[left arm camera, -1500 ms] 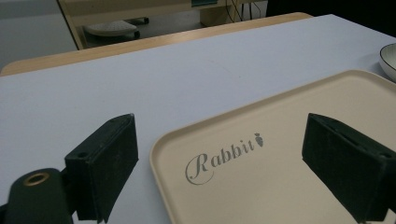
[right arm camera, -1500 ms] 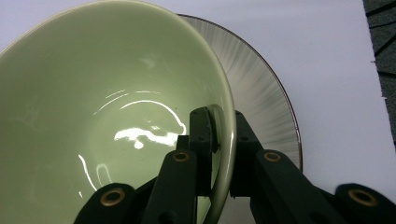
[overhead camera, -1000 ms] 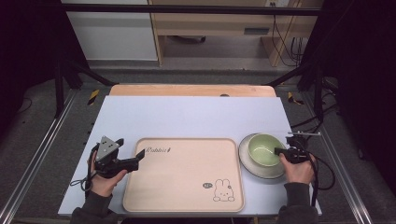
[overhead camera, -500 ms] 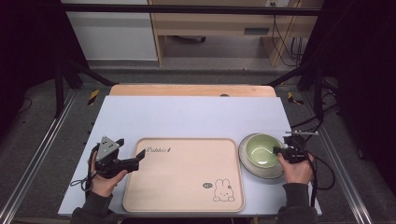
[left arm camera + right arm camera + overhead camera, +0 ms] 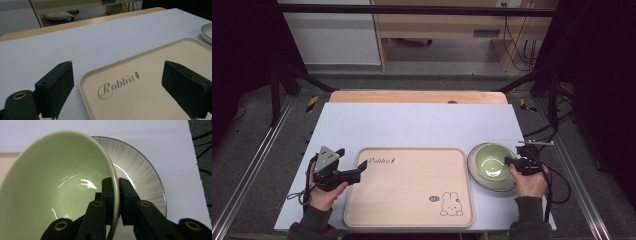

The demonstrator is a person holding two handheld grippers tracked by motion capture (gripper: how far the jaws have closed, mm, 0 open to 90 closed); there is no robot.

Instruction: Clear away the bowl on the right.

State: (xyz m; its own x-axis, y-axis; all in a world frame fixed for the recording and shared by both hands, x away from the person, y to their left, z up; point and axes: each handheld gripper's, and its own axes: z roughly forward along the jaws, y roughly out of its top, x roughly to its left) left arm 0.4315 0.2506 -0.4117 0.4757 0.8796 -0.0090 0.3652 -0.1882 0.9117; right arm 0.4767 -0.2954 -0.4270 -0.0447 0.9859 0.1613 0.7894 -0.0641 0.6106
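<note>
Up close, the right gripper (image 5: 116, 202) clamps the green bowl's (image 5: 57, 177) rim above one striped plate (image 5: 142, 172); the left gripper (image 5: 120, 85) gapes over one Rabbit tray (image 5: 150, 100).

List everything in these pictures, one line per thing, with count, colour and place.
bowl: one, pale green, at the right of the table, tilted over the plate, its rim pinched by the right gripper.
plate: one, white with grey streaks and a dark rim, on the table under the bowl.
tray: one, beige, with the word Rabbit and a rabbit drawing, at the middle of the table's near side, nothing on it.
table: one, pale blue-white top with a wooden strip along the far edge.
left gripper: one, black, jaws wide apart over the tray's left corner, holding nothing.
right gripper: one, black, shut on the bowl's rim.
hands: two, at the near edge, one on each gripper.
</note>
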